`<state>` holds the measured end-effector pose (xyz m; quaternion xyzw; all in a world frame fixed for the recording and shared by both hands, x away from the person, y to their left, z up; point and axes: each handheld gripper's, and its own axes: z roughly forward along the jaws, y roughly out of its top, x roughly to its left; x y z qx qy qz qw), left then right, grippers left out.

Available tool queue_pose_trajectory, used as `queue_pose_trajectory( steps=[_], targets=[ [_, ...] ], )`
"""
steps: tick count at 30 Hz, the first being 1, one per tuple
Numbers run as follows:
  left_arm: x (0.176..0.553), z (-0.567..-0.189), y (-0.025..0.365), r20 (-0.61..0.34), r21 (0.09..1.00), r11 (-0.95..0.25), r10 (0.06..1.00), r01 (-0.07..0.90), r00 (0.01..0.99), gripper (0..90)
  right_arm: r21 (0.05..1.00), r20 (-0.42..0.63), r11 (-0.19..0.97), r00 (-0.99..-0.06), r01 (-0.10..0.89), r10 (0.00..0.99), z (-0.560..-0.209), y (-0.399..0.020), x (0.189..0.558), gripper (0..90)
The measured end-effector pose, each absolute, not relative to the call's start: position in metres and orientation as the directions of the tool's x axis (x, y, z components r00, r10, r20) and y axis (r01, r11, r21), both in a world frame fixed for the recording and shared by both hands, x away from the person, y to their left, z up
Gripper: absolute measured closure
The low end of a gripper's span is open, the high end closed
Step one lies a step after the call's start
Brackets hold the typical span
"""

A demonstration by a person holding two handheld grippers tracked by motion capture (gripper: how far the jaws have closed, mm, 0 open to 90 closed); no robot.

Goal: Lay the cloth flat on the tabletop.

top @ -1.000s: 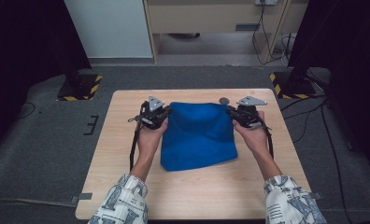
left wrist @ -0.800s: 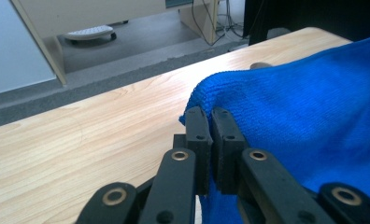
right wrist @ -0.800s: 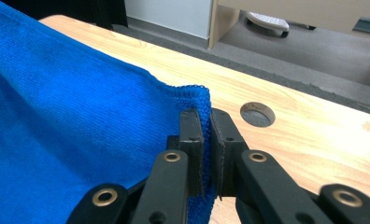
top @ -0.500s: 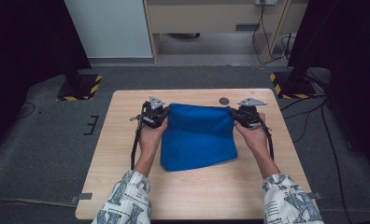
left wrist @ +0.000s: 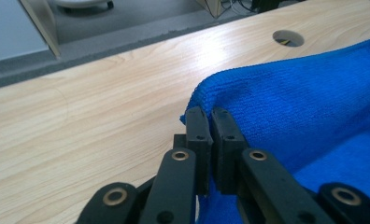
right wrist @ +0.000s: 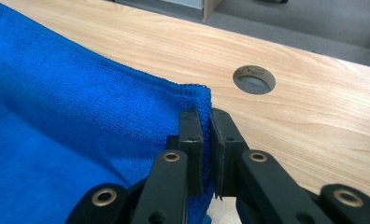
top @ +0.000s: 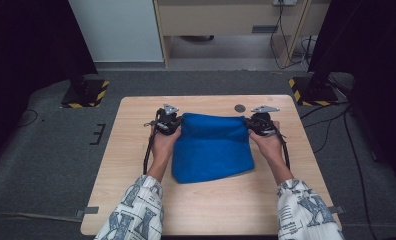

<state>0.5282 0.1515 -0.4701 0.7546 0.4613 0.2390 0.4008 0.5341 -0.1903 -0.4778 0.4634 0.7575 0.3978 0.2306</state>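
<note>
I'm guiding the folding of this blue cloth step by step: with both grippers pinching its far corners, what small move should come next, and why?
Probably lower both corners the rest of the way to the table, then let go. The left gripper and right gripper are each shut on a far corner of the blue cloth, whose held edge stands slightly raised while the near part already lies flat.

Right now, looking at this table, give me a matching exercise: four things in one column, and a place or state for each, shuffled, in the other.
Things:
1. blue cloth
2. left hand-held gripper
3. right hand-held gripper
4. round hole in the table

Places or states:
A. shut on the cloth's far right corner
B. beyond the cloth, near the table's far edge
C. shut on the cloth's far left corner
D. lying between both hands

Pairs: 1-D, 2-C, 3-A, 4-B
</note>
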Motion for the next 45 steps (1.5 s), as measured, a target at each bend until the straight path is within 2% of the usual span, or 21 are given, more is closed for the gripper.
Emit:
queue_pose_trajectory(
  steps=[3,5,6,8,11,14,19,21,24,31,41,45],
  targets=[
    [0.533,-0.475,0.152,-0.020,0.825,-0.242,0.890,0.510,0.455,83.4,0.805,0.020,0.259,-0.461,0.533,0.887,-0.484,-0.187,0.541,83.4],
    [0.535,-0.478,0.153,-0.040,0.827,-0.228,0.889,0.514,0.457,78.0,0.800,0.022,0.255,-0.453,0.542,0.891,-0.486,-0.186,0.545,78.5],
    [0.536,-0.480,0.154,-0.037,0.827,-0.228,0.890,0.514,0.454,72.1,0.802,0.026,0.249,-0.448,0.543,0.894,-0.487,-0.185,0.547,73.1],
    [0.537,-0.481,0.155,-0.044,0.825,-0.211,0.901,0.525,0.432,54.0,0.805,0.043,0.226,-0.434,0.549,0.900,-0.487,-0.184,0.550,54.7],
    [0.538,-0.479,0.159,-0.064,0.831,-0.184,0.906,0.526,0.419,40.1,0.807,0.054,0.215,-0.431,0.551,0.901,-0.486,-0.182,0.553,37.8],
    [0.536,-0.475,0.161,-0.074,0.839,-0.170,0.906,0.517,0.417,33.0,0.821,0.050,0.204,-0.422,0.534,0.905,-0.484,-0.180,0.553,30.6],
    [0.527,-0.465,0.161,-0.061,0.831,-0.200,0.895,0.519,0.442,29.2,0.810,0.047,0.219,-0.432,0.543,0.901,-0.478,-0.180,0.548,23.0],
    [0.520,-0.461,0.161,-0.056,0.835,-0.205,0.892,0.510,0.449,28.5,0.806,0.035,0.241,-0.450,0.540,0.892,-0.474,-0.180,0.543,23.2],
    [0.503,-0.456,0.163,-0.036,0.842,-0.216,0.892,0.495,0.451,28.2,0.813,0.034,0.252,-0.475,0.525,0.879,-0.468,-0.183,0.530,28.2],
    [0.454,-0.465,0.171,-0.009,0.837,-0.264,0.870,0.480,0.493,28.2,0.809,0.016,0.292,-0.516,0.510,0.857,-0.472,-0.194,0.479,39.4],
    [0.417,-0.493,0.181,-0.014,0.806,-0.312,0.839,0.502,0.544,27.6,0.793,-0.005,0.330,-0.537,0.512,0.844,-0.492,-0.220,0.438,39.3],
    [0.399,-0.503,0.180,0.060,0.788,-0.387,0.823,0.479,0.566,26.9,0.780,-0.023,0.348,-0.532,0.520,0.846,-0.499,-0.233,0.427,37.4]
  ],
)
